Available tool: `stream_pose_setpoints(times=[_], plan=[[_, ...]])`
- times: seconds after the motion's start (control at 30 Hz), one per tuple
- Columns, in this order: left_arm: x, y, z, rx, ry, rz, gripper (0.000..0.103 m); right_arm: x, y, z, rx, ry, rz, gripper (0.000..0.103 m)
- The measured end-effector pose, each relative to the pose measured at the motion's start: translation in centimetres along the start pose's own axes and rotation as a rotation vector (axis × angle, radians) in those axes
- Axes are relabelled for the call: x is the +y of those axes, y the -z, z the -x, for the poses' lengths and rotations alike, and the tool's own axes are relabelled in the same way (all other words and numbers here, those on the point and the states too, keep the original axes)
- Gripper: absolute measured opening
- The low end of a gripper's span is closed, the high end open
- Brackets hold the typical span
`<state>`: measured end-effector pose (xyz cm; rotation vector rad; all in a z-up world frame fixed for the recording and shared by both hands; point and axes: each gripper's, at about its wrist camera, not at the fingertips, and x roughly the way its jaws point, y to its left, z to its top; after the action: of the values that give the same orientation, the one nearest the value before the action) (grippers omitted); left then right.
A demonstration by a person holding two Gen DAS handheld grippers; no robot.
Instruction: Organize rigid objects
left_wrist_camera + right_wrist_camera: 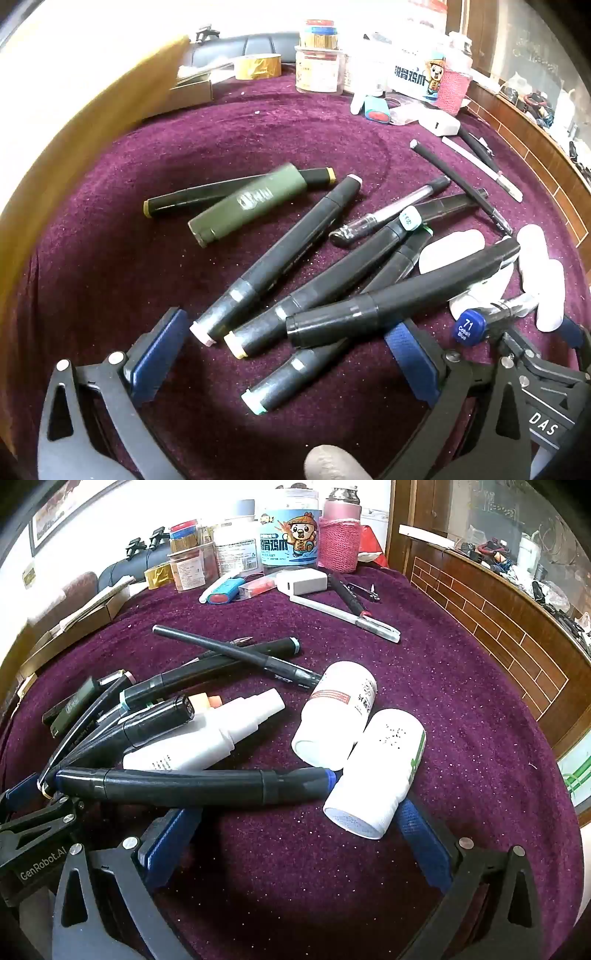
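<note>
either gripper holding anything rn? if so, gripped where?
Nothing held. Left gripper and right gripper both stand wide open above the markers and bottles.

a home: purple velvet cloth point(424, 686), snack tub point(290, 535), sofa point(255, 44).

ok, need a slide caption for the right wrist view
Open right gripper hovers over purple cloth, facing two white bottles, a spray bottle and piled markers.

Left wrist view: looks steeply down along my fingers, close over the marker pile point(295, 280). Right wrist view: same tilt, close. Shared: purple cloth point(443, 709), blue-capped marker point(192, 786), back-row jars.
</note>
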<state>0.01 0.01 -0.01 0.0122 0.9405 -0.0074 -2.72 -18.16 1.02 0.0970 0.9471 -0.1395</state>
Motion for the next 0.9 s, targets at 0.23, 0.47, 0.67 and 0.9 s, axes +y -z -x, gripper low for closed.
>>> stream_pose_setpoints(times=[0.23,0.47,0.67,0.9], plan=[[-0.20,0.00,0.03,-0.001,-0.004,-0.003,0.103,0.03,0.01,-0.04,0.001,0.001,0.000,0.102],[-0.08,0.01,0.01,-0.001,0.000,0.000,0.103,0.02,0.00,-0.03,0.001,0.000,0.000,0.102],[-0.07,0.01,0.00,0.000,0.001,0.001,0.103,0.01,0.00,-0.02,0.001,-0.001,-0.001,0.102],[-0.07,0.01,0.00,0.000,0.001,0.001,0.103,0.01,0.00,-0.02,0.001,-0.001,-0.001,0.102]])
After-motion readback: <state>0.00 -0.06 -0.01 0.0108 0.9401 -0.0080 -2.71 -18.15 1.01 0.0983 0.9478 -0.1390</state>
